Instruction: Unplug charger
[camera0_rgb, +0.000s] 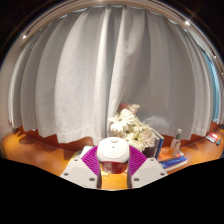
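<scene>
A white rounded charger (111, 150) sits between my two fingers, above the wooden table. My gripper (112, 156) is shut on it: the purple pads (91, 160) press on its left and right sides. The charger's lower part looks reddish in the shadow between the pads. No socket or cable shows in the gripper view; whatever is below the charger is hidden by the fingers.
White curtains (110, 70) hang across the whole back. A bunch of pale flowers (130, 125) stands just beyond the fingers. A small bottle (178, 140) and a blue flat thing (172, 158) lie to the right on the orange wooden table (40, 150).
</scene>
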